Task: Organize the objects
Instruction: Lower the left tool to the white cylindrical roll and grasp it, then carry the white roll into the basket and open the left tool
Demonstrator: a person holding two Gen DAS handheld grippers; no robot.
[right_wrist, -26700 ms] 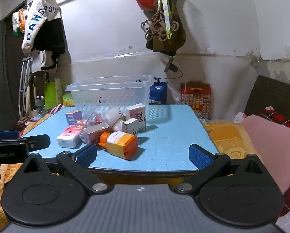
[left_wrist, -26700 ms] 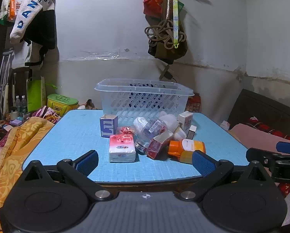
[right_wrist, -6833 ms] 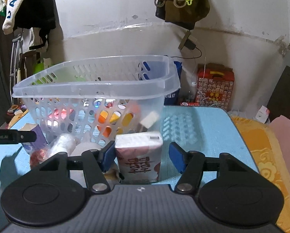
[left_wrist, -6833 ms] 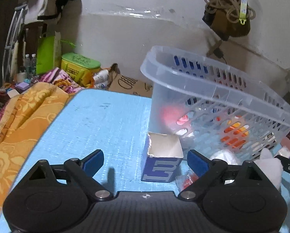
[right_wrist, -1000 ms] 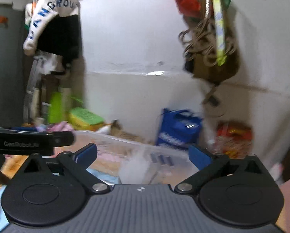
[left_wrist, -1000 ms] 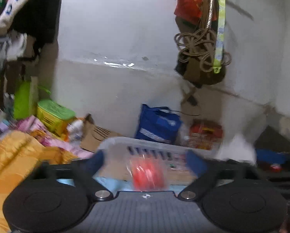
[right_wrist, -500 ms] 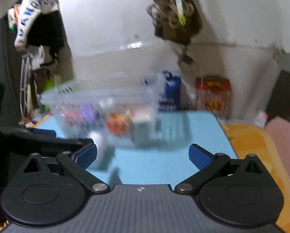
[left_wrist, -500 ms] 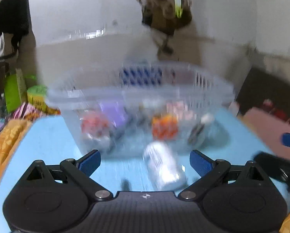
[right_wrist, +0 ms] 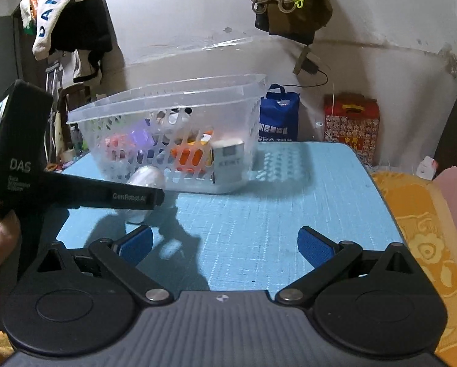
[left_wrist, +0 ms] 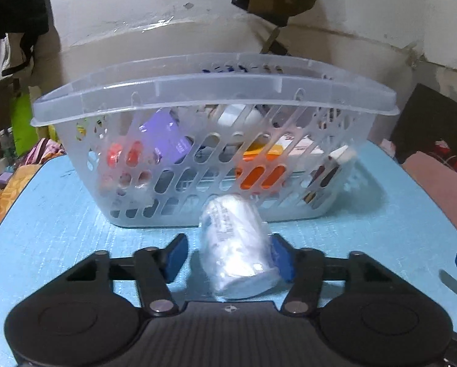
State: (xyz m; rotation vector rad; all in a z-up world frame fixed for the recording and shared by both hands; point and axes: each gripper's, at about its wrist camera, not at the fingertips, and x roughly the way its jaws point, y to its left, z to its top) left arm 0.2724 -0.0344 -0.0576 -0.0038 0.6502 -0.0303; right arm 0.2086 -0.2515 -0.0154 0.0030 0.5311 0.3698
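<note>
Our left claw (left_wrist: 230, 258), angled down, is closing around a plastic-wrapped cylindrical roll (left_wrist: 237, 247); our right claw (right_wrist: 225, 244) hangs spread.

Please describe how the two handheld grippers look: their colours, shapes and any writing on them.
Both grippers are black. The left gripper and the right gripper each have two round discs, angled link arms with silver pivot screws, a ribbed grey centre plate and blue textured pads on the fingers. In the right wrist view, the left gripper's body carries pale "DAS" and "GenRobot.AI" lettering. No sleeve or cable is visible.
</note>
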